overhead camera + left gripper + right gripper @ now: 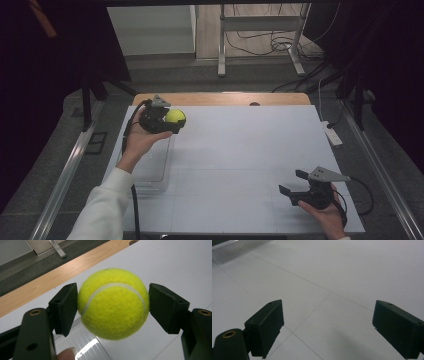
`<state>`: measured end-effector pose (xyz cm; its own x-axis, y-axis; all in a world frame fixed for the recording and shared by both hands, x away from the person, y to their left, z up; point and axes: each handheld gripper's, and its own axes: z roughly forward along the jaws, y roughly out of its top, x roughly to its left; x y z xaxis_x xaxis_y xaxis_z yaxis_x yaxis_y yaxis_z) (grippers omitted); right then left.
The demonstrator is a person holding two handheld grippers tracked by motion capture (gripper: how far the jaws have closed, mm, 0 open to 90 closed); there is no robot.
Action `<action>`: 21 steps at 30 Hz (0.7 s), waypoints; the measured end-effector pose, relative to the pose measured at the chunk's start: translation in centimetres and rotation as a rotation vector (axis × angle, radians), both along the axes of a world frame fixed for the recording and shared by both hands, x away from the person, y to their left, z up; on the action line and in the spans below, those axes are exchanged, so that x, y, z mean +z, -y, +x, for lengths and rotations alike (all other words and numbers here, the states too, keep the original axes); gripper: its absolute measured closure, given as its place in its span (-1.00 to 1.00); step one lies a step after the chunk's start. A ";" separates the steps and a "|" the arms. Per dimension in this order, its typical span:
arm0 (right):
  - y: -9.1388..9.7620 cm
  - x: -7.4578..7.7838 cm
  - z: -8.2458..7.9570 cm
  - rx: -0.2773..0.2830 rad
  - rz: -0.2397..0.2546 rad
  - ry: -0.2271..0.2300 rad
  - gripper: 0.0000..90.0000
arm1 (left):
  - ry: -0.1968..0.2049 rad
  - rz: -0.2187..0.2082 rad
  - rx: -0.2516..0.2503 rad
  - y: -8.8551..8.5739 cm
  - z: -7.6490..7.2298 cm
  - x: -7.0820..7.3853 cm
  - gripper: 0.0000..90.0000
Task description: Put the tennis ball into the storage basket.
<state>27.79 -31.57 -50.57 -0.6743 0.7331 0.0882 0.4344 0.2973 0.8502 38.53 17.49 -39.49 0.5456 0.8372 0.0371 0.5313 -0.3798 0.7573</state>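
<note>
yellow tennis ball (113, 303) clamped between the two black jaws of the left gripper (159, 119), one pad pressed to each side, white seam curving across the top. held up off the white table (240, 150) near its far left corner, in the high view just past the far end of a clear plastic tray (152, 172) that lies along the table's left side. in the left gripper view, ball (175, 116) seen against the white tabletop with a strip of bare wooden edge (37, 287) behind, a ribbed corner of the clear tray beneath, and a fingertip (67, 354) showing at the bottom edge. left hand (137, 140) wrapped around the gripper body, white sleeve (102, 207) running down to the bottom of the high view, black cable trailing alongside the forearm. well apart from all that, at the near right of the table, right gripper (292, 185) held low in the right hand (327, 212), grey three-cornered plate on top, jaws spread wide with nothing between them. in the right gripper view, the two black jaws standing far apart over bare white tabletop crossed by thin seam lines, tray edge (239, 248) just visible at the top left. beyond the table, grey floor, metal stand legs (260, 45) and loose cables.
</note>
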 end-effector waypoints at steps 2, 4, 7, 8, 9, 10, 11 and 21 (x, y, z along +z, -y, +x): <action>0.0 0.0 0.0 0.000 -0.001 0.000 -0.77 | 0.003 0.001 0.005 -0.2 0.0 0.0 -0.40; 0.0 0.0 0.0 0.000 -0.002 0.000 -0.77 | 0.001 0.003 0.011 -0.4 0.0 -0.1 -0.40; 0.0 0.0 0.0 0.000 -0.003 -0.001 -0.77 | -0.002 0.002 0.022 -0.8 0.1 -0.4 -0.40; 0.0 0.0 0.0 0.000 -0.004 -0.001 -0.77 | -0.004 0.000 0.028 -1.0 0.1 -0.5 -0.40; 0.0 0.0 0.0 -0.001 -0.003 -0.002 -0.77 | -0.006 -0.001 0.033 -1.1 0.2 -0.5 -0.40; 0.0 0.0 0.0 0.000 -0.005 -0.002 -0.77 | -0.007 0.001 0.037 -1.2 0.2 -0.6 -0.40; 0.0 0.0 0.0 0.000 -0.005 -0.002 -0.77 | -0.007 0.001 0.037 -1.2 0.2 -0.6 -0.40; 0.0 -0.1 0.0 -0.001 -0.006 -0.002 -0.77 | -0.007 -0.002 0.064 -2.1 0.3 -0.8 -0.40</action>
<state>27.79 -31.56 -50.63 -0.6731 0.7347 0.0846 0.4362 0.3020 0.8477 38.85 19.55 -40.32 0.4911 0.8706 0.0316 0.5598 -0.3431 0.7542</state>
